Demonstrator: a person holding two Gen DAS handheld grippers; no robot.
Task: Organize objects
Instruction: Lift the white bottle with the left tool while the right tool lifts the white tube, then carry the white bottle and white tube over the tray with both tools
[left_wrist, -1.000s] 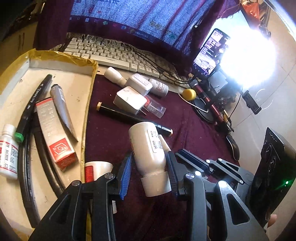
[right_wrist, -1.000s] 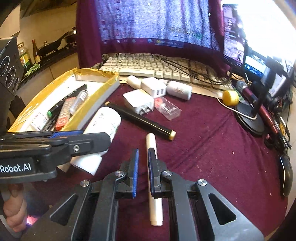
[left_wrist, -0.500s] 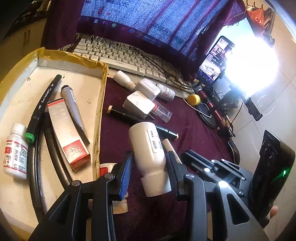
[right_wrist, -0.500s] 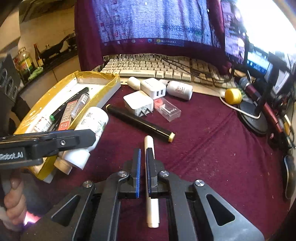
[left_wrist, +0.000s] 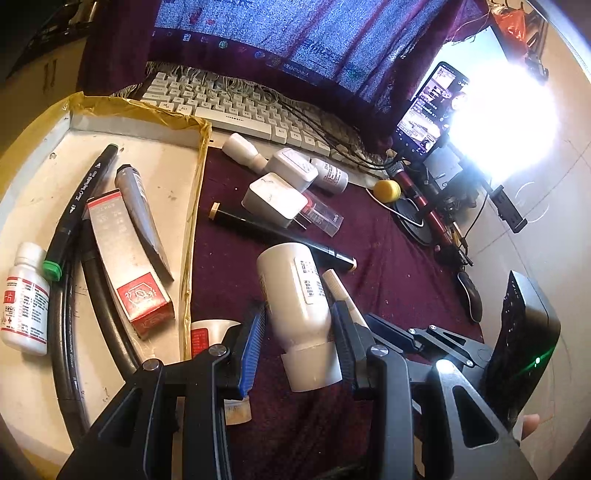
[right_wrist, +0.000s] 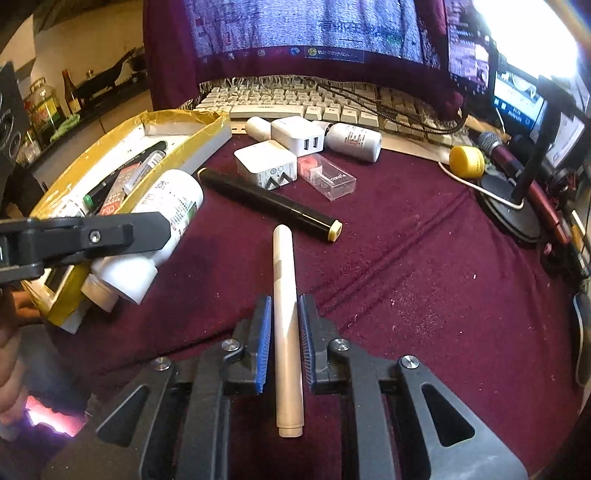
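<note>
Since a second ago the right tongs (right_wrist: 284, 338) have begun opening, and the cream pen (right_wrist: 286, 325) now lies loose between the pads on the dark red cloth (right_wrist: 424, 288). Left tongs (left_wrist: 299, 336) stay clenched on the smooth white bottle (left_wrist: 295, 295), beside the tray's (left_wrist: 201, 155) yellow taped edge. Only the left view shows inside the tray: a black marker (left_wrist: 79, 201), a red box (left_wrist: 125, 254).

Left tool (left_wrist: 297, 332) pitched down toward 12 o'clock, both pads pressed on the waist of a white bottle (left_wrist: 295, 295), held off the bench. Right tool (right_wrist: 284, 339) at 4 o'clock of it, also pitched down; jaws opening, narrow gaps either side of a cream pen (right_wrist: 286, 332) between them.
</note>
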